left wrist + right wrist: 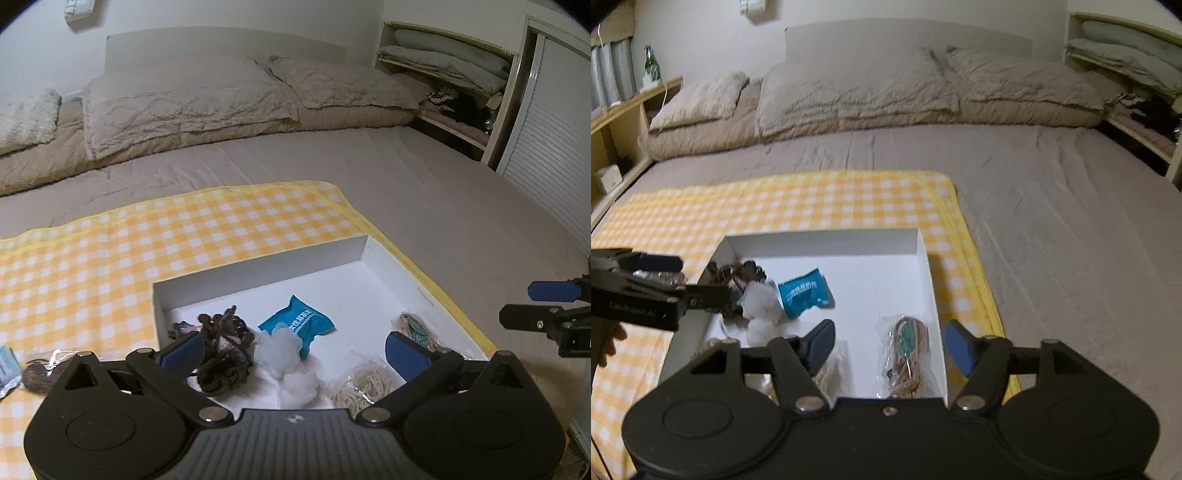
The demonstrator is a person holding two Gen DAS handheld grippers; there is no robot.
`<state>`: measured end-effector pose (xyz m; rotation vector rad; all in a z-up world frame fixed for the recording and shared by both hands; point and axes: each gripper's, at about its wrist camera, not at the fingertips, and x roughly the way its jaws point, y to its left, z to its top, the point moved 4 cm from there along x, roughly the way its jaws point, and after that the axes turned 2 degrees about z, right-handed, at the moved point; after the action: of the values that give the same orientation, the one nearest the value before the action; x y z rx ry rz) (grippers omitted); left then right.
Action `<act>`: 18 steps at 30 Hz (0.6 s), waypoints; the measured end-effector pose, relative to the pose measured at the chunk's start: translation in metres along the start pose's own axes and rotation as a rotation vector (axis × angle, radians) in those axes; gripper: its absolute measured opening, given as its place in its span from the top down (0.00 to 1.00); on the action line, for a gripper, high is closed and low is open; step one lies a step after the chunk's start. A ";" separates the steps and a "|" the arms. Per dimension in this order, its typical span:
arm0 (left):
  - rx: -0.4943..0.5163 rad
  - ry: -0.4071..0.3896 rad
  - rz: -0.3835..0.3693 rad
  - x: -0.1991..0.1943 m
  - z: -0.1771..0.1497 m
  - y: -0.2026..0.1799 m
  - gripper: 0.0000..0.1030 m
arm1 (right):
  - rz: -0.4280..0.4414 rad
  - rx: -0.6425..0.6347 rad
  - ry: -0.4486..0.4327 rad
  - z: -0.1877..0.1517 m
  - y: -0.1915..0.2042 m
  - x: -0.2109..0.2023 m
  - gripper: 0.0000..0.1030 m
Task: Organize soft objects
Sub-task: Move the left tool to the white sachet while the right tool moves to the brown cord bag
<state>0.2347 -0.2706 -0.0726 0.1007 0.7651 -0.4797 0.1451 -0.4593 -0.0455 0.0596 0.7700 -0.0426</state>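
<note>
A shallow white box (pixel 258 254) (pixel 925 258) lies on a yellow checked cloth (pixel 166 229) (pixel 812 199). In it are a dark yarn bundle (pixel 225 354), white fluffy stuffing (pixel 284 354) (pixel 759 297), a teal packet (pixel 297 323) (pixel 805 291), a bag of pale rubber bands (pixel 360 386) and a bagged cord bundle (pixel 417 328) (pixel 907 354). My left gripper (pixel 295 350) is open and empty over the box's near part; it also shows in the right wrist view (pixel 665 273). My right gripper (pixel 888 345) is open and empty over the box's right wall.
Left of the box on the cloth lie a bagged brown item (pixel 40 373) and a blue-white packet (pixel 5 369). The cloth is on a grey-brown bed (pixel 1052 206) with pillows (pixel 857 92) at the head. Shelves (pixel 454 70) stand at the right.
</note>
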 end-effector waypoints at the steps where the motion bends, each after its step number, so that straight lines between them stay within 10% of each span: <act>1: -0.002 -0.005 0.005 -0.004 0.000 0.000 0.00 | -0.006 0.005 -0.010 0.000 0.000 -0.003 0.31; 9: -0.044 -0.021 0.029 -0.030 -0.003 0.007 0.00 | -0.025 0.053 -0.085 -0.001 0.003 -0.023 0.00; 18: -0.090 -0.058 0.085 -0.052 -0.006 0.032 0.00 | -0.035 0.063 -0.118 0.002 0.012 -0.026 0.00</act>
<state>0.2130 -0.2203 -0.0443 0.0348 0.7217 -0.3655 0.1287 -0.4469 -0.0258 0.1023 0.6518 -0.1030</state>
